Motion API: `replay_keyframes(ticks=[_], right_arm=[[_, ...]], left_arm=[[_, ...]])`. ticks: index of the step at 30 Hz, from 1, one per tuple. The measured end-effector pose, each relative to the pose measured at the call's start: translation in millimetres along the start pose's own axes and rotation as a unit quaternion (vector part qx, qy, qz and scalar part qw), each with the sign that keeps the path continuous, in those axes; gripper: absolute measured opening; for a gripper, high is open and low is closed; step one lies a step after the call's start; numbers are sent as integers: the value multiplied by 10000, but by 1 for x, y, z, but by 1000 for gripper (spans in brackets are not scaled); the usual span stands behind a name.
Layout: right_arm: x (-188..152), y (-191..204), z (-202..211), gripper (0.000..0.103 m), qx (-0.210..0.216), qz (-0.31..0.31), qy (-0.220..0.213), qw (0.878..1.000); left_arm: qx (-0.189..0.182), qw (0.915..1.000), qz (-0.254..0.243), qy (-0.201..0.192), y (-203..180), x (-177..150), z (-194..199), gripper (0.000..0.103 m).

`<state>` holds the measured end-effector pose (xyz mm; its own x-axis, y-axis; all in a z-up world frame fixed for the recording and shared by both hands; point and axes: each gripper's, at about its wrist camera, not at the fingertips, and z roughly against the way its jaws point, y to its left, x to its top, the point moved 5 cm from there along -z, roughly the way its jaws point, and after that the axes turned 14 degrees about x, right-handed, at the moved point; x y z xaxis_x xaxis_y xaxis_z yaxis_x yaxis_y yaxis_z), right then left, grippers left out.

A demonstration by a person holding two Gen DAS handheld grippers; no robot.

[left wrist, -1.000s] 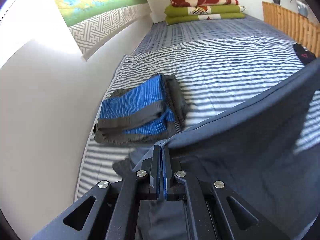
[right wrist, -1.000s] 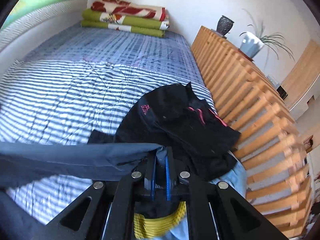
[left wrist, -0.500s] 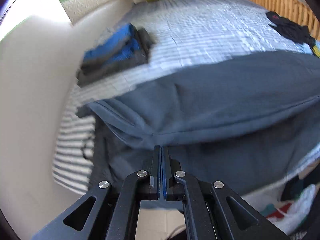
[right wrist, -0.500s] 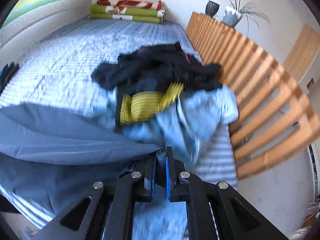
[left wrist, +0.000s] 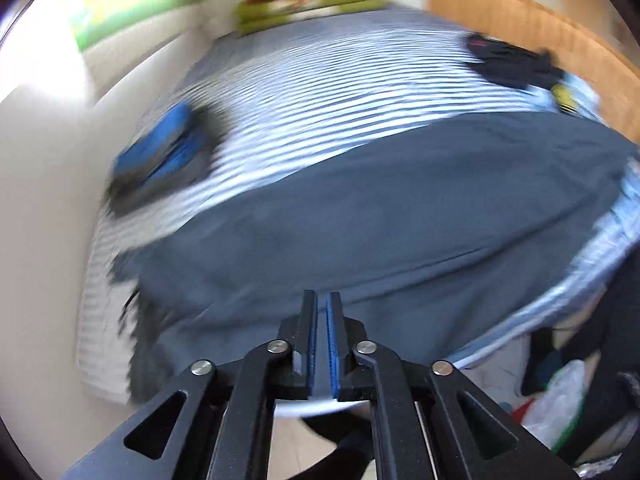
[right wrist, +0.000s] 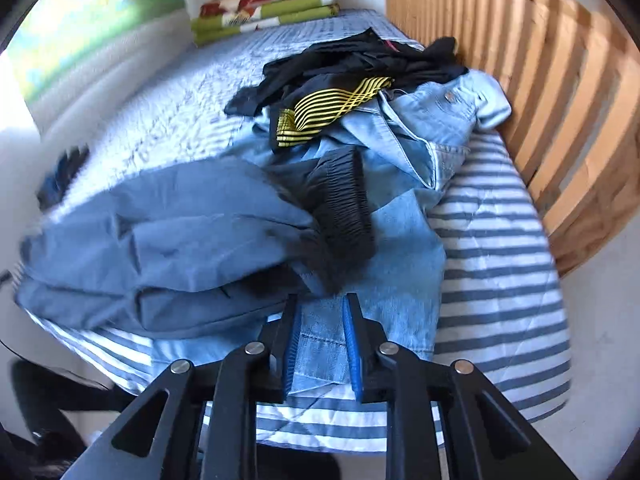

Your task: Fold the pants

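The dark grey-blue pants lie spread across the striped bed, folded over lengthwise. In the right wrist view the pants lie bunched at the left, and their black ribbed waistband rests on pale jeans. My left gripper hovers at the pants' near edge, its pads parted by a narrow gap with no cloth between them. My right gripper is open just in front of the waistband, over the jeans, holding nothing. The left wrist view is motion-blurred.
A folded blue-and-grey garment lies by the left wall. A pile of black clothes, a yellow-striped piece and pale jeans sit by the wooden slatted rail. Folded blankets are at the far end. Bags lie on the floor.
Both grippers drew back toward the bed's near edge and laid the pants down. The right gripper opened and let go of the waistband. The left pads parted slightly.
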<state>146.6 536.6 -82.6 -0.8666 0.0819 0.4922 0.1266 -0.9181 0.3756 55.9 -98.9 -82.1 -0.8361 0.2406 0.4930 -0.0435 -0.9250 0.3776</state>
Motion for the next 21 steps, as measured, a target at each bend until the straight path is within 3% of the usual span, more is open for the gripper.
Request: replay_keyframes(ticks=[3,7,11,16,18,20,21], right_arm=[[6,-10,1,28,280,-612,-85,9977],[12,-12,-7,29,677,-1248,38,9899],[16,-13,-3,29,1029,-1684,55,9803],[16,-20,-16,32,1289,-2353,323,9628],[14,-24,-22,33,1731,-2792,299,9440],[11,-27,-20,33,2006,-3050,224,9307],[11,-28,-17,33,2010,-3059,193,9304]], left_arm=[[-423,9965,-625,-372,-71,32,11,38],[-821,9808,-1647,-640,-170,58,14,40],[-676,9575,-2734,-630,-247,57,-6,41],[-726,9524,-2933,-404,-281,58,-33,41],[-814,9504,-2974,-409,-283,57,-35,33],[-846,9469,-3073,-422,-283,51,-35,15],[-794,9455,-3128,-442,-286,50,-35,3]])
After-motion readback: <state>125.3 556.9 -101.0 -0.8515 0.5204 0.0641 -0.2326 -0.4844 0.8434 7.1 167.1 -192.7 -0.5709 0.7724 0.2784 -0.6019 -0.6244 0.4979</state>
